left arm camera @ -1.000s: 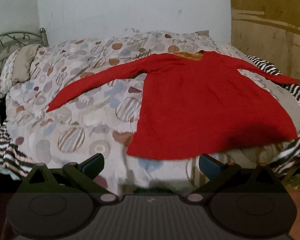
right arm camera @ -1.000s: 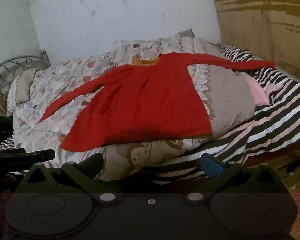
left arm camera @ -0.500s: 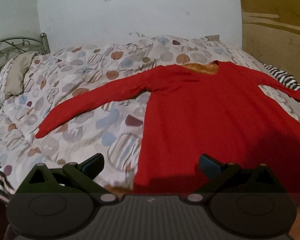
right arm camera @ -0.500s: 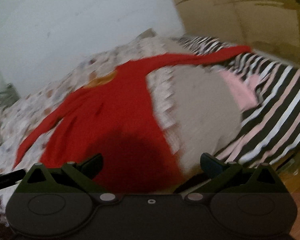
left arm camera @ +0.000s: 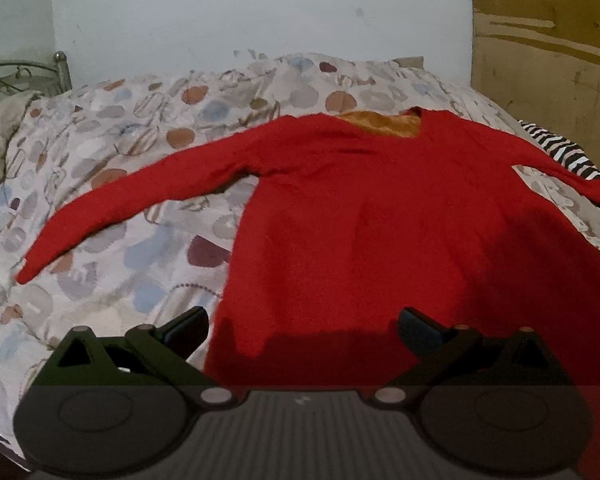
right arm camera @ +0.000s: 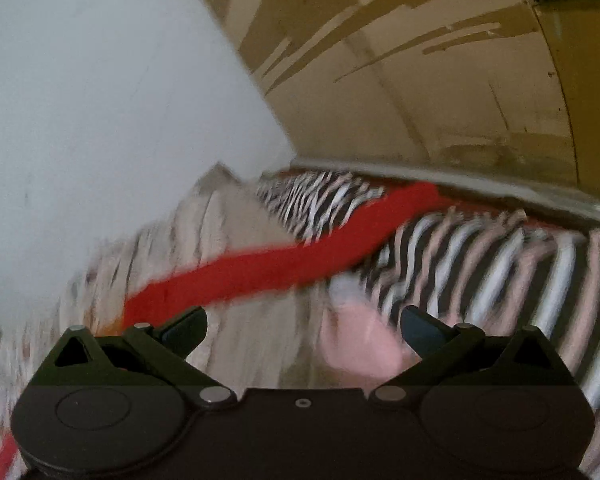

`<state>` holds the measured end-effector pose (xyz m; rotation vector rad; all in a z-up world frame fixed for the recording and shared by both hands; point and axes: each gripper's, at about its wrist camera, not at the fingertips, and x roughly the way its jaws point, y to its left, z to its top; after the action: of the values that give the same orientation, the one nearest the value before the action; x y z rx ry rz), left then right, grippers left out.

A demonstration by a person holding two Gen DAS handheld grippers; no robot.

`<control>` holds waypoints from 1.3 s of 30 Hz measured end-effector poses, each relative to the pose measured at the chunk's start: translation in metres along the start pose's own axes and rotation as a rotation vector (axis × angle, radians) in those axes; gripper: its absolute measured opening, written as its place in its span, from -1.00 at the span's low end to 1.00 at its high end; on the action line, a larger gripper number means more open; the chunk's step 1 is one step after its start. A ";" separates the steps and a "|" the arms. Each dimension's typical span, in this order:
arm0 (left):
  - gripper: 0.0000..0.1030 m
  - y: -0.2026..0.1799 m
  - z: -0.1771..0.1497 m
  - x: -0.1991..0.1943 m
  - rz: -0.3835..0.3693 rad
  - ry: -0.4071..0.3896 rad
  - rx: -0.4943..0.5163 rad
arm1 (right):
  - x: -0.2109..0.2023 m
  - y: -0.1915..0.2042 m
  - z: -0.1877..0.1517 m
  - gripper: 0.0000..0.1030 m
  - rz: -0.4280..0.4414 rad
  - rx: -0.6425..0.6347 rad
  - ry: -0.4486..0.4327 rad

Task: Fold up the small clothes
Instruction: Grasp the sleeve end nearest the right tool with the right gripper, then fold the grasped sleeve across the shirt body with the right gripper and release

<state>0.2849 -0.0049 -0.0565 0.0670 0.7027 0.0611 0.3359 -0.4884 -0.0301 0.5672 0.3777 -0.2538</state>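
Note:
A red long-sleeved top (left arm camera: pixel 364 224) lies flat on the bed, front down, its orange lining showing at the neck. Its left sleeve (left arm camera: pixel 132 196) stretches out over the spotted duvet. My left gripper (left arm camera: pixel 302 326) hovers open over the lower hem, nothing between its fingers. In the blurred right wrist view the right sleeve (right arm camera: pixel 284 264) runs diagonally across the striped blanket. My right gripper (right arm camera: pixel 303 326) is open just short of that sleeve, holding nothing.
A spotted duvet (left arm camera: pixel 112 148) covers the bed. A black-and-white striped blanket (right arm camera: pixel 512 264) and a pink cloth (right arm camera: pixel 360 344) lie on the right side. White wall behind, a wooden panel (right arm camera: pixel 440 72) at right, a metal headboard (left arm camera: pixel 20 74) at far left.
The left gripper has moved in over the top's hem. The right gripper has swung right and forward to the far sleeve, blurring its view. Both stay open.

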 end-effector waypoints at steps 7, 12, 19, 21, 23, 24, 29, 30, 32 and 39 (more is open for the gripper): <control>0.99 0.004 -0.002 0.013 0.041 0.038 0.004 | 0.097 -0.041 0.060 0.97 -0.095 0.121 0.063; 0.99 0.008 -0.001 0.016 0.069 0.051 0.002 | 0.142 -0.078 0.076 0.72 -0.249 0.256 0.050; 0.99 0.016 -0.001 0.019 0.084 0.070 -0.009 | 0.180 -0.102 0.066 0.08 -0.325 0.378 0.034; 0.99 0.019 0.001 0.018 0.088 0.064 -0.007 | 0.182 -0.103 0.063 -0.16 -0.314 0.402 0.008; 0.99 0.021 0.003 0.017 0.095 0.055 -0.009 | 0.181 -0.105 0.063 -0.46 -0.284 0.429 -0.026; 0.99 0.023 0.004 0.017 0.097 0.052 -0.011 | 0.178 -0.104 0.063 -0.59 -0.259 0.440 -0.049; 0.99 0.031 0.013 0.011 0.096 0.024 -0.030 | 0.159 -0.059 0.078 -0.79 -0.169 0.261 -0.140; 0.99 0.032 0.014 0.009 0.098 0.014 -0.034 | 0.155 -0.046 0.083 -0.79 -0.150 0.210 -0.149; 0.99 0.035 0.017 0.005 0.099 0.000 -0.042 | 0.146 -0.010 0.092 -0.80 -0.092 0.105 -0.169; 0.99 0.052 0.018 -0.008 0.093 -0.025 -0.103 | 0.114 0.128 0.099 -0.82 0.184 -0.196 -0.190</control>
<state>0.2892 0.0459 -0.0335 0.0019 0.6700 0.1848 0.5089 -0.4544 0.0603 0.3779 0.1620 -0.0907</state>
